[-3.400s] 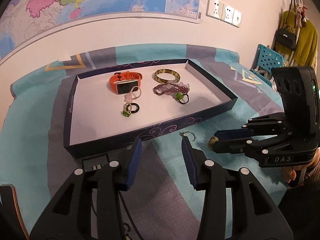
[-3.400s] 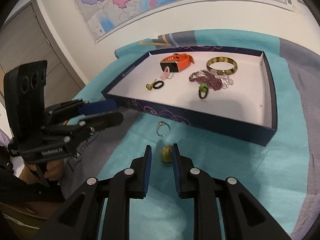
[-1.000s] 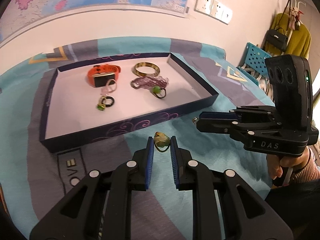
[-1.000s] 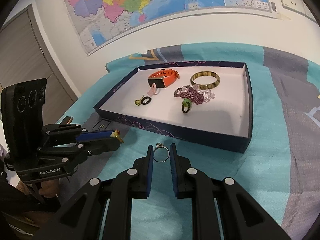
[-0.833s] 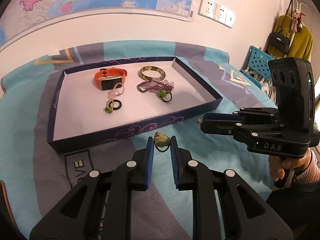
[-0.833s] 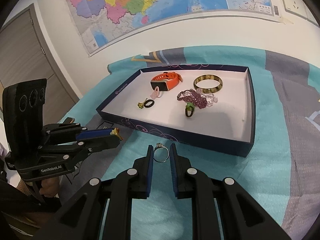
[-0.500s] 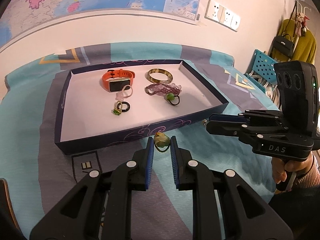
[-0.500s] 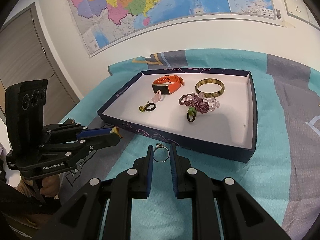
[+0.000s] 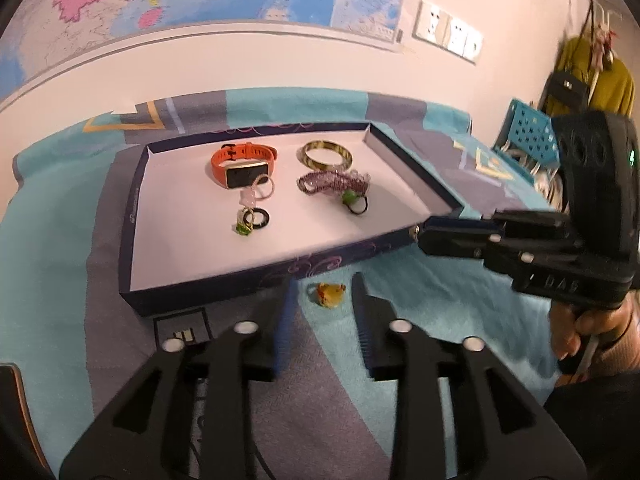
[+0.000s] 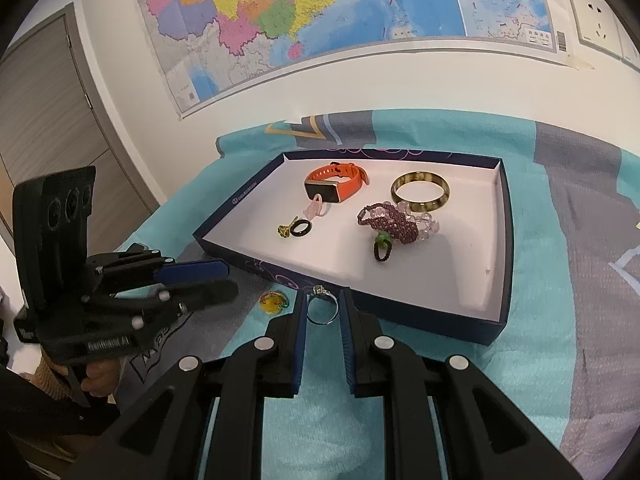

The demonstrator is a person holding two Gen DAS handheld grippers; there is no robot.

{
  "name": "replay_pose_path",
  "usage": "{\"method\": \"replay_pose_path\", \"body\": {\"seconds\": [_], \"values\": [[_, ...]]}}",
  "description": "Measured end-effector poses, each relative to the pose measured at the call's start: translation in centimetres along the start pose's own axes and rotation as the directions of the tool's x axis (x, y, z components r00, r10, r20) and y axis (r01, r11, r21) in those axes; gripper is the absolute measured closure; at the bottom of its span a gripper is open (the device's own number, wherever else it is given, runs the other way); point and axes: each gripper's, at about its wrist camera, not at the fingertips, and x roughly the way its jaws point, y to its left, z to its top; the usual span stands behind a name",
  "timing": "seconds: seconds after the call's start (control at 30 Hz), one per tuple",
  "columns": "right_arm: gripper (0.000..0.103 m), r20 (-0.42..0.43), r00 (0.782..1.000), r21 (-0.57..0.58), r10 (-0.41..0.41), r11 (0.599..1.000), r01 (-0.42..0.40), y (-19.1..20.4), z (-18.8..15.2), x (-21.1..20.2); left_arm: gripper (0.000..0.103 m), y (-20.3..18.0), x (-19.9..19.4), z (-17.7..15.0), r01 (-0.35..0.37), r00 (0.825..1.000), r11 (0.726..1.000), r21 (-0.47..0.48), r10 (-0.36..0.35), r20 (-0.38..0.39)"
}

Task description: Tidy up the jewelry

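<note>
We are holding our left gripper (image 9: 322, 300) with its jaws spread wide and gripping nothing; the yellow pendant (image 9: 329, 294) is lying on the blue cloth (image 9: 56, 264) between the two fingers, touching neither. In the right wrist view that same pendant (image 10: 273, 303) is sitting on the cloth just in front of the tray's near wall, beside the left gripper's tips. We are keeping our right gripper (image 10: 322, 312) narrowed on the silver ring (image 10: 321, 307), the ring standing upright between the blue pads just short of the tray's near wall. From the left wrist view the right gripper (image 9: 424, 234) is reaching toward the tray's near right corner, and the ring is too small there for us to make out.

Past the near wall, the tray (image 10: 505, 240) is lying on the cloth with its white floor showing. Toward the tray's left middle a black ring (image 10: 301, 228) is touching a small green and gold ring (image 10: 285, 232), with a pale pink ring (image 10: 315, 209) just behind them. Toward the tray's right middle a green-topped ring (image 10: 382, 246) is resting against a purple bead bracelet (image 10: 394, 220). Near the tray's far wall we are seeing an orange watch (image 10: 334, 187) on the left and a brown bangle (image 10: 420, 192) on the right. Behind the tray a map (image 10: 320, 12) is hanging on the wall.
</note>
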Motion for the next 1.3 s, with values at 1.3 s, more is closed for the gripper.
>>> {"method": "replay_pose_path", "body": {"seconds": [1.3], "values": [[0.088,0.010,1.000,-0.016,-0.011,1.000,0.011,-0.2,1.1,0.0,0.089,-0.5,-0.2,1.8,0.008,1.000,1.000,0.009,-0.008,0.019]]}}
